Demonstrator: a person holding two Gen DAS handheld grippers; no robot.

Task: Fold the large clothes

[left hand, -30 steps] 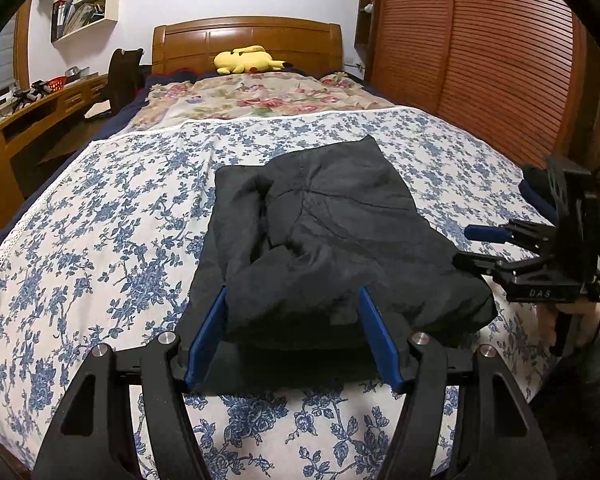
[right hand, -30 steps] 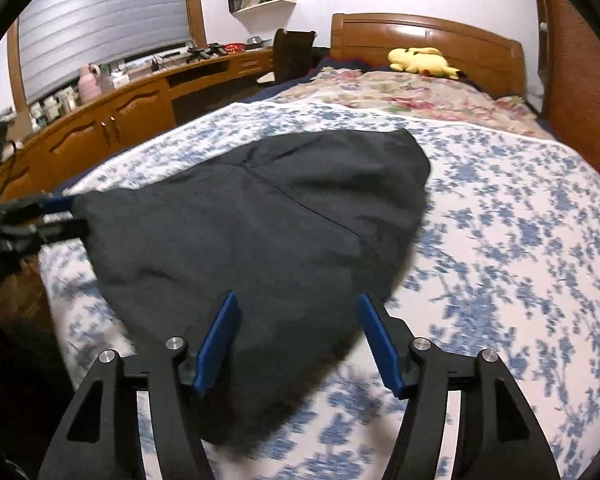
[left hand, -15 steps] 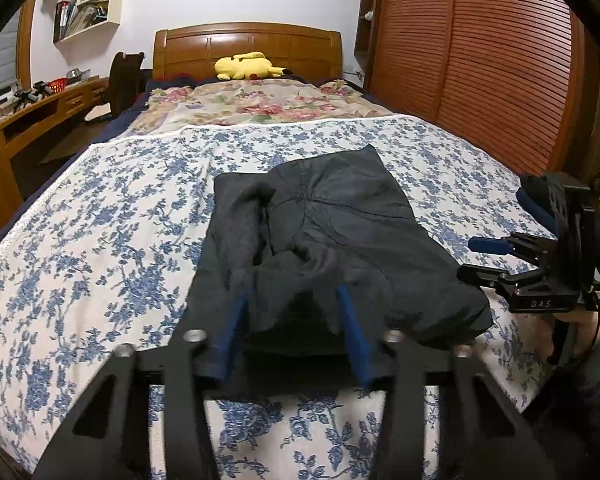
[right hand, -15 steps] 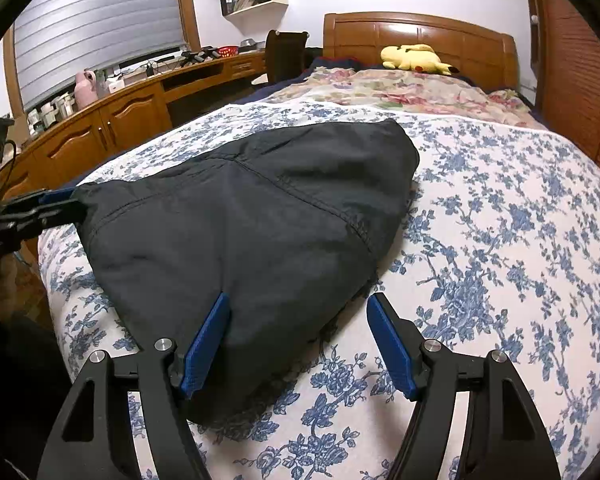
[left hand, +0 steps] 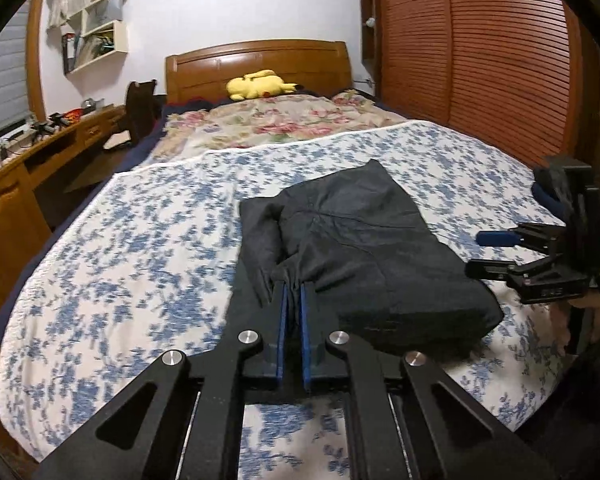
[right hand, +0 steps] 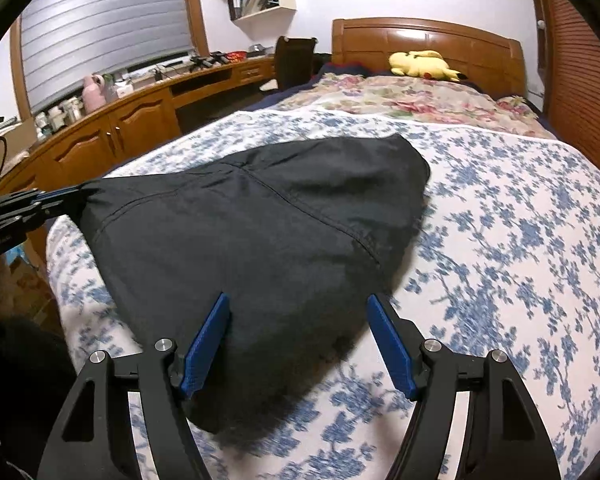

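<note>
A black garment (left hand: 360,248) lies partly folded on the blue-flowered bed sheet (left hand: 140,240). My left gripper (left hand: 294,292) is shut on a bunched fold at the garment's near left edge. In the right wrist view the garment (right hand: 260,232) spreads wide, and the left gripper (right hand: 60,200) pinches its far left corner. My right gripper (right hand: 300,312) is open, its blue pads on either side of the garment's near edge. The right gripper also shows in the left wrist view (left hand: 488,252), open, beside the garment's right side.
A yellow plush toy (left hand: 256,84) lies by the wooden headboard (left hand: 260,60) on a flowered quilt (left hand: 284,120). A wooden desk (right hand: 140,120) runs along the left side. A slatted wooden wardrobe (left hand: 480,60) stands on the right.
My left gripper has closed from open onto the garment's near edge and bunched the cloth. My right gripper has stayed open at the garment's other side.
</note>
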